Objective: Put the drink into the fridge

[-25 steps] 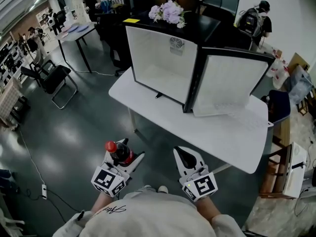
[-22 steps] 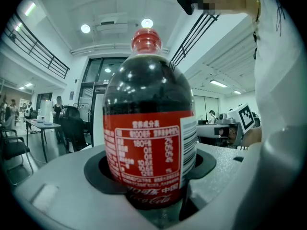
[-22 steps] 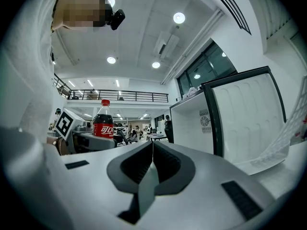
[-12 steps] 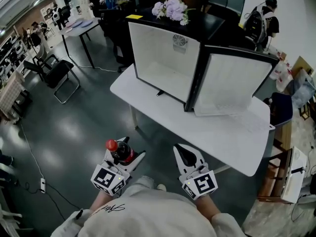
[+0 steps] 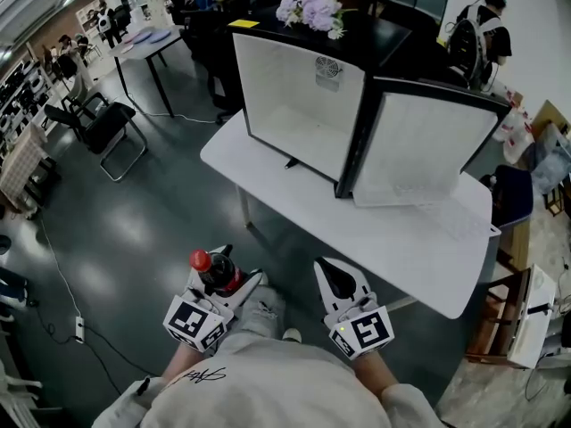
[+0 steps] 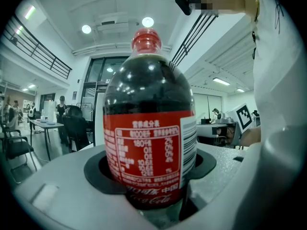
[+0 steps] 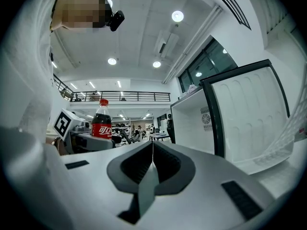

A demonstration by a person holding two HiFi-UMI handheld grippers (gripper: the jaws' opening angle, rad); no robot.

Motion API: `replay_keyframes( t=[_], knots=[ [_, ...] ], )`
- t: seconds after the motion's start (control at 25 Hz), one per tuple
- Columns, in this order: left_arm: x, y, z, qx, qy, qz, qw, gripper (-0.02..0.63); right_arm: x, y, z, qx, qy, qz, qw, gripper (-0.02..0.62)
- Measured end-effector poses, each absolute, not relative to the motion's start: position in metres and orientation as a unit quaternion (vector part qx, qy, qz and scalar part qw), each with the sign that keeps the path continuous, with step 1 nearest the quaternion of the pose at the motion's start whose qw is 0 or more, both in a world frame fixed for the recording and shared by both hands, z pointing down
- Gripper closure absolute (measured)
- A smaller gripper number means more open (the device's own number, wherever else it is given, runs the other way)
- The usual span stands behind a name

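The left gripper (image 5: 234,275) has its jaws shut tight on a drink bottle (image 6: 148,128). The bottle has a red cap (image 6: 145,38), a red label and dark drink inside. It stands upright between the jaws. The right gripper (image 7: 152,150) has its jaws pressed together, with nothing in them. Both grippers are held low, close to the person's body, above the grey floor (image 5: 152,230). The bottle is well apart from the fridge (image 5: 299,105). The fridge is black outside and white inside, and it sits on a white counter (image 5: 410,243) in front of the person. Its door (image 5: 424,150) is swung open to the right. Pale flowers (image 5: 310,9) lie on top of the fridge.
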State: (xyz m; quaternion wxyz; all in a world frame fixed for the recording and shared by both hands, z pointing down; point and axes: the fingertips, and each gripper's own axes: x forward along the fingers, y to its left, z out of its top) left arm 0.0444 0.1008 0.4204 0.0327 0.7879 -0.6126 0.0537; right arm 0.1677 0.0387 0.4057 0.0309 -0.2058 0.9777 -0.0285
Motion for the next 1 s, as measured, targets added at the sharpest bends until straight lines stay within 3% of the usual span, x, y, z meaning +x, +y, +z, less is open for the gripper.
replay_keyframes(
  t=[1.0],
  knots=[
    [-0.007,0.016,0.42,0.804,-0.592,0.05,0.026,0.288,0.119,-0.034,0.406,-0.227,0.973,-0.02,0.029,0.583]
  ],
)
